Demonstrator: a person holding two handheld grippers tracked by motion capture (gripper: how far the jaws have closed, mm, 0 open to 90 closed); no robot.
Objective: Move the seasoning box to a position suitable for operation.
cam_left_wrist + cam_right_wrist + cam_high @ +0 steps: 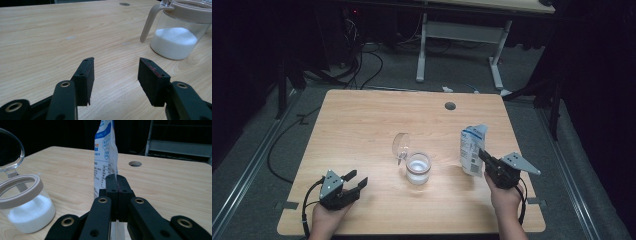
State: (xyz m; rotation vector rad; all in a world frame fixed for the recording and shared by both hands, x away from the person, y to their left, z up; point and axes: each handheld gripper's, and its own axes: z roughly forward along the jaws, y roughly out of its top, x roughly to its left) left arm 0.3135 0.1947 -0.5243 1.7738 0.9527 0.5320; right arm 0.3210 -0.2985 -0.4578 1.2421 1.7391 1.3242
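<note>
The right gripper (484,156) is clamped on the upright bag (473,149); the left gripper (356,179) rests empty, jaws apart.

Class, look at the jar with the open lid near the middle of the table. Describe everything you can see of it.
The jar is a small round container with clear walls, glass or plastic by its look, and a beige rim with a beige handle curving down one side. Its clear round lid is hinged open and stands upright behind the mouth. White powder, perhaps sugar or salt, fills the lower part in a low mound. The jar stands upright on the wooden table, between the two grippers. Nothing touches it.
</note>
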